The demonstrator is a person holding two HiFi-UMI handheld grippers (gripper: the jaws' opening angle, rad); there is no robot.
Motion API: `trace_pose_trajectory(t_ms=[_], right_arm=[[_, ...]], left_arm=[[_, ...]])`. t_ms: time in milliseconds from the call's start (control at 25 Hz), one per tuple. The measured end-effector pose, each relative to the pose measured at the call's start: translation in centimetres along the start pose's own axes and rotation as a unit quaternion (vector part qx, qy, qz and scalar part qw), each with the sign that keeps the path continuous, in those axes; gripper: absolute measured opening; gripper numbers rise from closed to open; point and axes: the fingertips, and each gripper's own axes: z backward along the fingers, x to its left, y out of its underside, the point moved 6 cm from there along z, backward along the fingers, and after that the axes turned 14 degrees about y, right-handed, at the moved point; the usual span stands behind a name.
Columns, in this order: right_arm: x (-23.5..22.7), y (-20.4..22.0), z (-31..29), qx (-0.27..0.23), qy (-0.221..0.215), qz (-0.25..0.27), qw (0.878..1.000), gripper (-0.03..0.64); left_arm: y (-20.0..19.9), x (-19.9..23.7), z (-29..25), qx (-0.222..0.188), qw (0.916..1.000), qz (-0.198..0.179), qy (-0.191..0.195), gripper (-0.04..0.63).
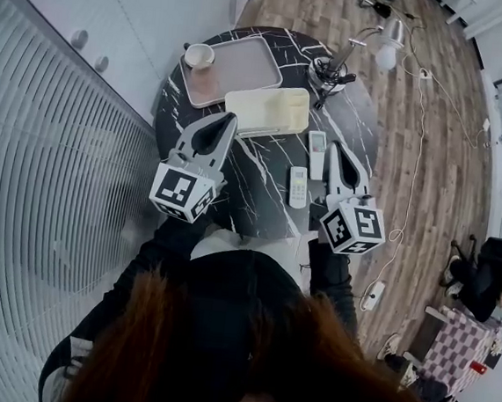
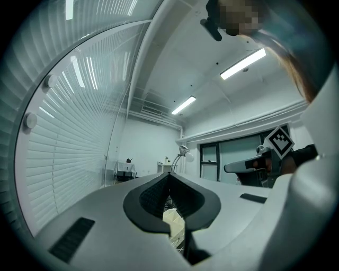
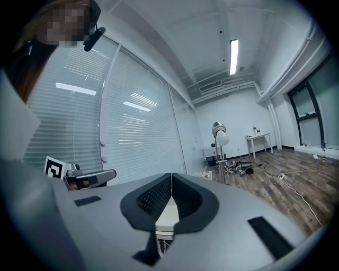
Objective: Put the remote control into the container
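Two white remote controls lie on the round black marble table (image 1: 260, 197): one (image 1: 316, 153) beside the tip of my right gripper (image 1: 334, 146), the other (image 1: 298, 188) nearer the person. A cream rectangular container (image 1: 269, 109) stands mid-table, just beyond my left gripper (image 1: 230, 119). Both grippers point level with their jaws closed tip to tip and nothing between them. In the right gripper view the gripper (image 3: 171, 174) shows a white remote (image 3: 167, 218) lying beneath and beyond its jaws. The left gripper (image 2: 168, 174) in its own view shows the container (image 2: 175, 222) below its jaws.
A grey tray (image 1: 237, 66) with a white cup (image 1: 199, 55) sits at the table's back left. A desk lamp (image 1: 334, 67) stands at the back right, its cable running over the wooden floor. A blind-covered glass wall (image 1: 54, 133) lies to the left.
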Motion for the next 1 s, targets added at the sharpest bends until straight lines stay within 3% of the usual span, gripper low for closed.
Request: trace_pose_trajectory(t_ms=[680, 1000], right_arm=[[-1.4, 1.2, -2.8, 0.022, -0.02, -0.005, 1.0, 0.018], [-2.9, 4.9, -3.9, 0.084, -0.011, 0.004, 0.996, 0.018]], left_arm=[[0.9, 0.3, -2.3, 0.004, 0.9999, 0.004, -0.009, -0.002], [1.4, 0.7, -2.7, 0.011, 0.9998, 0.003, -0.014, -0.002]])
